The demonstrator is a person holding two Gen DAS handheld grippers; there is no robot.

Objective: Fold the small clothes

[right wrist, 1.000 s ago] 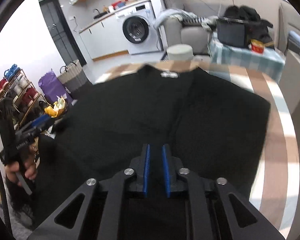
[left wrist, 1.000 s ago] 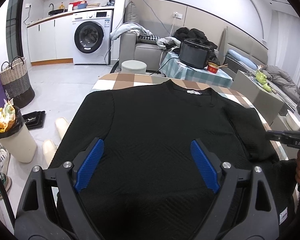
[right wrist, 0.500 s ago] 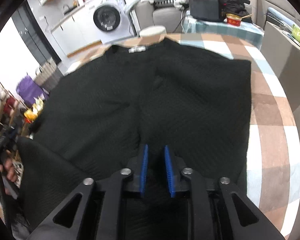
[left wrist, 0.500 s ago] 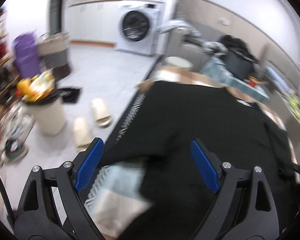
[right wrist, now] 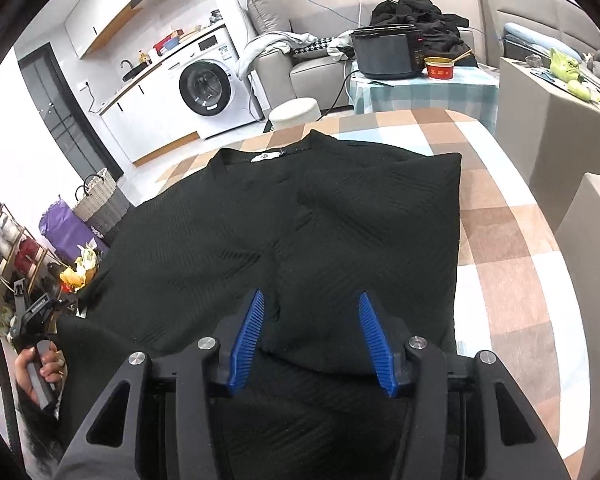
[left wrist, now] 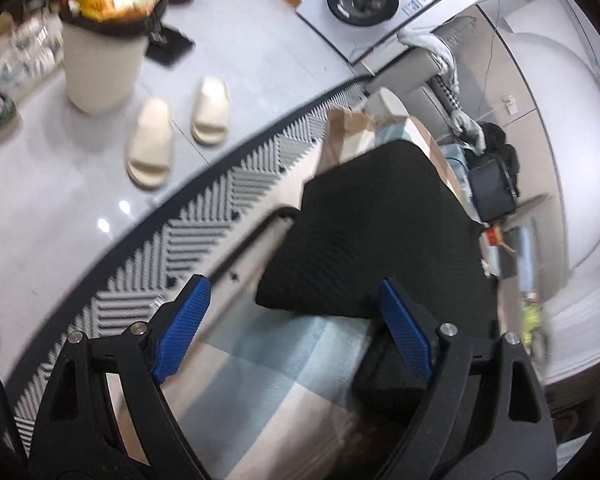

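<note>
**Right fold released, left gripper swings out to the sweater's left edge**

The right gripper (right wrist: 312,338) is opening its jaws over the black sweater (right wrist: 300,232); the blue pads no longer press the knit, so the folded-in right side is let go and lies flat on the checked tablecloth (right wrist: 508,240), its right edge straight. A second ago those jaws were nearly shut on a pinch of fabric near the hem.

The left gripper (left wrist: 296,328) stands wide with nothing held; only the sweater's left fold and bare cloth lie beyond its pads. Earlier it looked straight across the sweater's chest; now it is rolled and looks over the table's left edge, with floor, slippers (left wrist: 180,132) and bin (left wrist: 100,60) in view.

Judged from this, the right-side fold is done and the left sleeve is next.
</note>
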